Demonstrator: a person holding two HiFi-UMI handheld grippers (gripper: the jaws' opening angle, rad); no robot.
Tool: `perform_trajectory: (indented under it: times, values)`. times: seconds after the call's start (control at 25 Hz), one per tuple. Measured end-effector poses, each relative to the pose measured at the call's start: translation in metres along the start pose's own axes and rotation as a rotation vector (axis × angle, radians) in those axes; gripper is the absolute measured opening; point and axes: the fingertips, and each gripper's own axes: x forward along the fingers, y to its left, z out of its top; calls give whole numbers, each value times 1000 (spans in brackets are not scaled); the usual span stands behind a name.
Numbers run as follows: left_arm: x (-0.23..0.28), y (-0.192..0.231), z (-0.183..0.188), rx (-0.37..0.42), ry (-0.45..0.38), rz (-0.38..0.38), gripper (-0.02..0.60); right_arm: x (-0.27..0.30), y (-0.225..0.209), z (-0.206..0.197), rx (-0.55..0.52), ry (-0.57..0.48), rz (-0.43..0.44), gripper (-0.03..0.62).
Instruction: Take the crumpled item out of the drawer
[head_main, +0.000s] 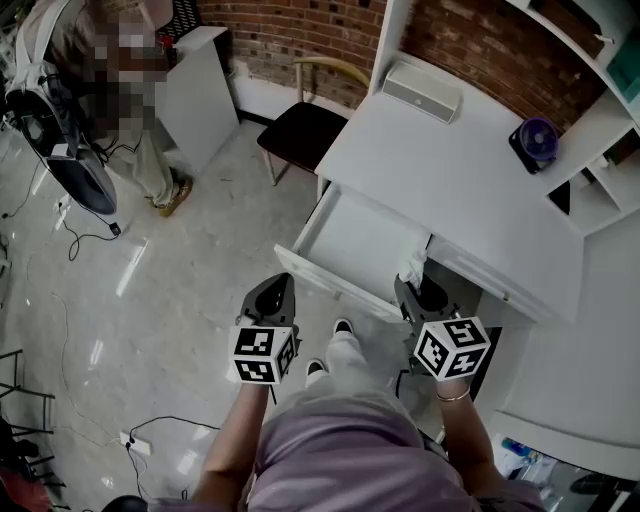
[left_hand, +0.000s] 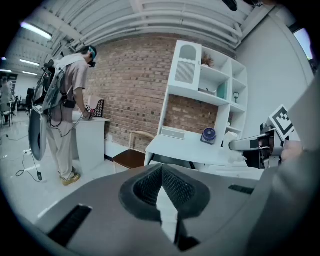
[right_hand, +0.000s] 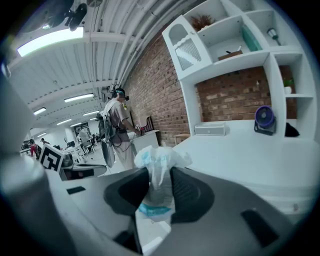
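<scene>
Pinching the crumpled item (right_hand: 159, 159) at its waist, the right hand-held gripper (right_hand: 158, 176) is clamped on thin white film with blue print. A puffed top stands above the pads and a tail hangs below them. In the head view the item sits at that gripper's tip, by the right front corner of the open drawer (head_main: 322, 240), whose white bottom shows nothing else. I judge the step to be carrying it clear, and that it is close to done.

To do this well, the squeeze should stay even, because film this thin could slide out of a pinch. The lift should go up past the drawer's rim before any sideways travel, so the tail does not catch.

The left hand-held gripper (left_hand: 161, 172) has its jaws together at the tips with nothing between them. It hangs near the drawer's left front corner, and I cannot tell whether it touches.

Beyond the drawer, the white worktop (head_main: 450, 190) lies mostly bare, with a purple fan (head_main: 538, 138) and a white box (head_main: 422, 92) at the back. A white shelf unit (right_hand: 235, 45) rises over it against a brick wall (head_main: 300, 30). Left of the worktop stands a wooden chair (head_main: 300, 128) with a dark seat, on a pale glossy floor (head_main: 180, 290) strewn with cables (head_main: 90, 240). Farther off, a person (left_hand: 67, 105) stands at a white cabinet (head_main: 195, 90).
</scene>
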Motion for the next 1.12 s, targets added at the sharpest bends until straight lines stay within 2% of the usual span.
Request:
perform_trajectory:
  times: [0.64, 1.12]
  values:
    - [-5, -9, 4, 21, -10, -32, 0, -27, 3, 10, 15, -82, -49, 123]
    - [-2, -13, 5, 37, -15, -33, 0, -32, 8, 18, 11, -115, -23, 123]
